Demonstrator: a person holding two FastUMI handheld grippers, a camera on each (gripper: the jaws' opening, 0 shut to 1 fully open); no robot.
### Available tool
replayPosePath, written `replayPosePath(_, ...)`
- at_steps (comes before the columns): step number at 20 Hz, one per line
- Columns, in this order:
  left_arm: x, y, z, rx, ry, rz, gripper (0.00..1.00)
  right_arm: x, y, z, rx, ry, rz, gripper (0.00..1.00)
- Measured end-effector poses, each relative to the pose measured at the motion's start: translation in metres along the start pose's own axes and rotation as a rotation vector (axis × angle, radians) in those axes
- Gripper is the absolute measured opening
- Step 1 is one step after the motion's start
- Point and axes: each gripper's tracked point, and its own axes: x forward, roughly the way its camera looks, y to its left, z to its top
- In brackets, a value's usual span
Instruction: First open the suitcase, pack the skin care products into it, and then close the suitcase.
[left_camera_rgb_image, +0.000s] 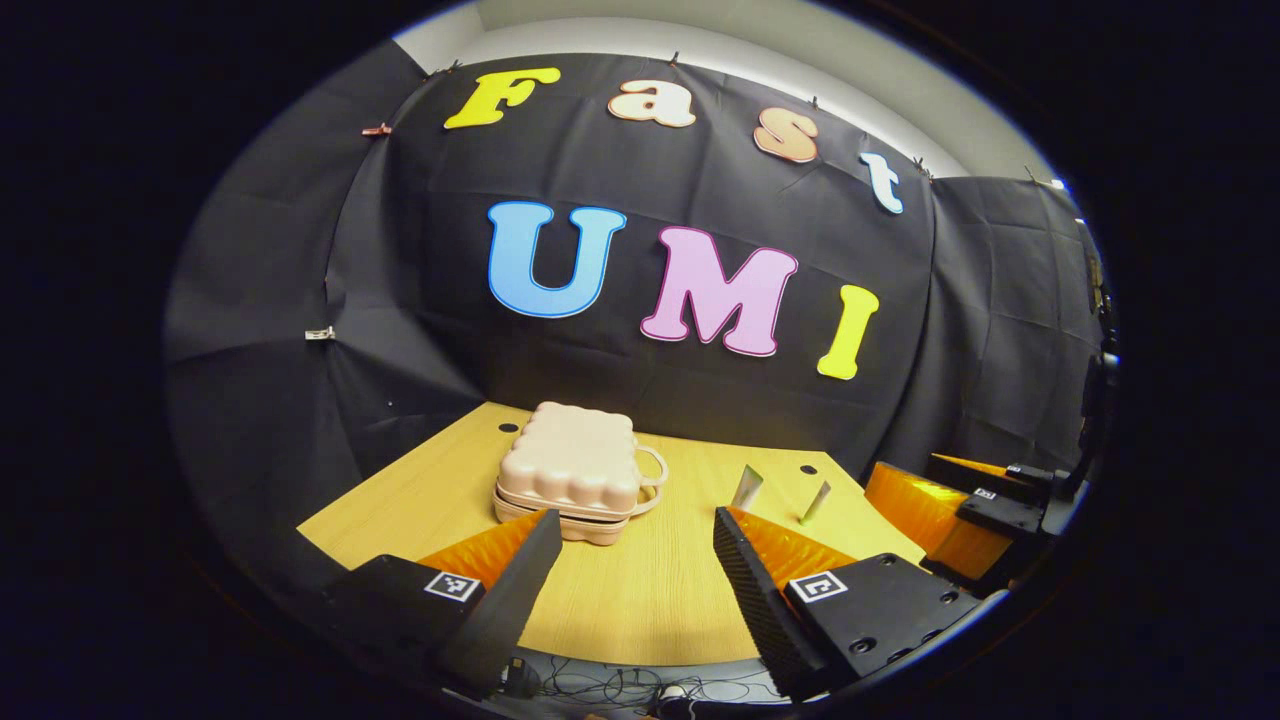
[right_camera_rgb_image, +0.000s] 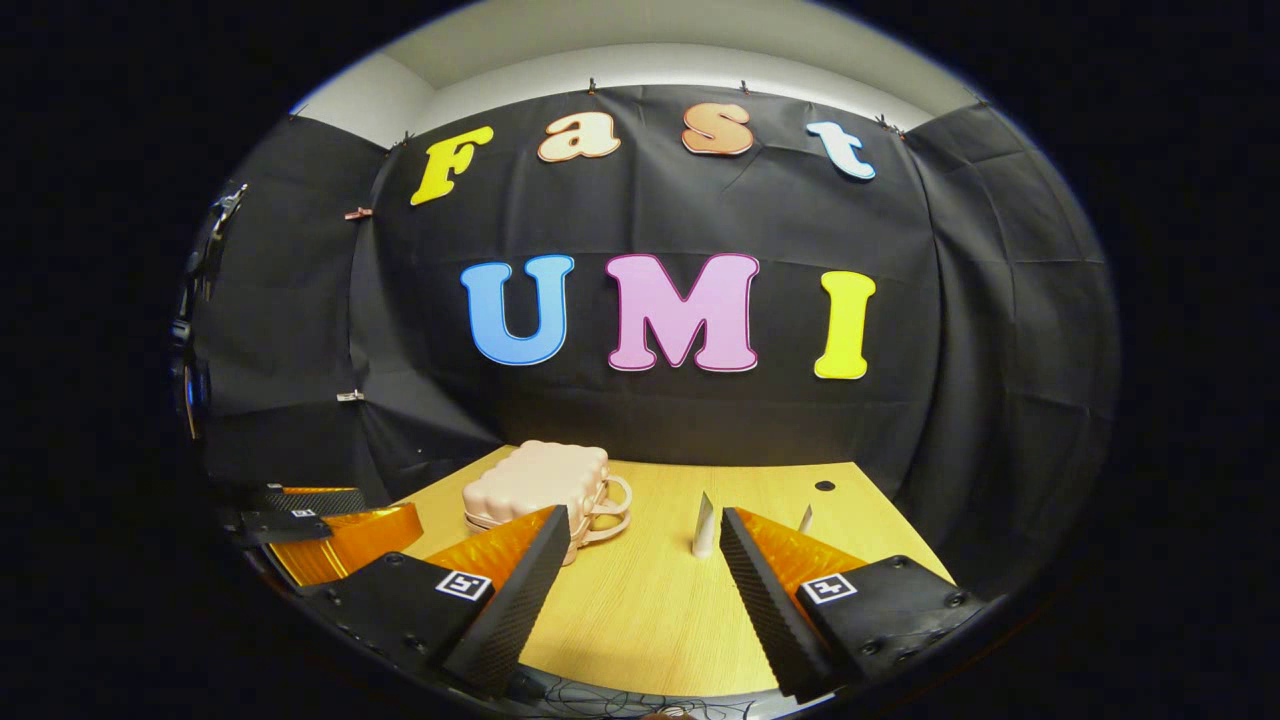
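A black cloth wall, creased and pinned along its top edge, closes the booth behind a pale wood-grain table (left_camera_rgb_image: 650, 590) with small dark round holes near its far edge. In the left gripper view, going left to right, the left gripper (left_camera_rgb_image: 635, 560) hangs above the near edge with its ribbed fingers spread wide and nothing between them; the suitcase (left_camera_rgb_image: 572, 482) lies flat and closed on the table toward the back left, a pale pink hard shell with a bumpy, scalloped lid and a looped handle at its right side. Right of it stand two slim tubes (left_camera_rgb_image: 747, 487), small and hard to make out, the near one partly cut off behind a finger. At the far right the right gripper (left_camera_rgb_image: 985, 515) is cropped by the edge. In the right gripper view its fingers (right_camera_rgb_image: 520, 590) stand wide apart, holding nothing.
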Motion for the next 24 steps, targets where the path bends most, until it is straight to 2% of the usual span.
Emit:
replayPosePath(8,0.02,-0.016,-0.007,0.011,0.022,-0.06,0.96,-0.005,-0.033,-0.004,0.008,0.035,-0.091,0.96)
replayPosePath(13,0.055,-0.022,-0.006,-0.004,0.038,-0.087,0.96,-0.001,-0.061,-0.002,-0.003,0.042,-0.159,0.96)
replayPosePath(15,0.077,-0.029,-0.003,-0.001,0.056,-0.11,0.96,0.006,-0.071,-0.001,0.001,0.055,-0.179,0.96)
replayPosePath(18,0.121,-0.043,0.014,0.06,0.063,-0.16,0.96,0.022,-0.089,0.006,0.009,0.037,-0.201,0.96)
replayPosePath(24,0.235,-0.072,0.019,0.075,0.159,-0.219,0.96,0.08,-0.115,0.017,0.011,0.02,-0.177,0.96)
